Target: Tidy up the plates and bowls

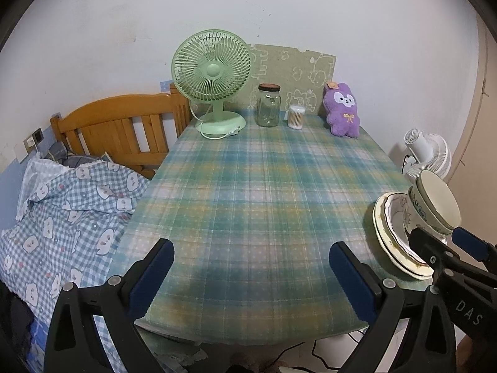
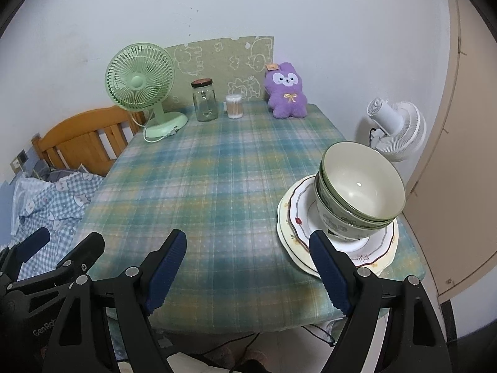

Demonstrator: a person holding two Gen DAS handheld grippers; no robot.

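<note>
Two nested cream bowls (image 2: 362, 191) with green rims stand on a stack of patterned plates (image 2: 292, 217) at the table's near right corner. The stack also shows in the left wrist view, bowls (image 1: 435, 205) on plates (image 1: 388, 227). My right gripper (image 2: 248, 267) is open and empty, low over the table's front edge, its right finger just in front of the plates. My left gripper (image 1: 251, 276) is open and empty over the front edge, left of the stack. Each gripper shows at the edge of the other's view.
A plaid cloth covers the table (image 1: 254, 192). Along the back stand a green fan (image 1: 214, 80), a glass jar (image 1: 268, 105), a cotton swab tub (image 1: 296, 117) and a purple plush (image 1: 341, 110). A bed (image 1: 62, 205) lies left. A white fan (image 2: 394, 130) stands right.
</note>
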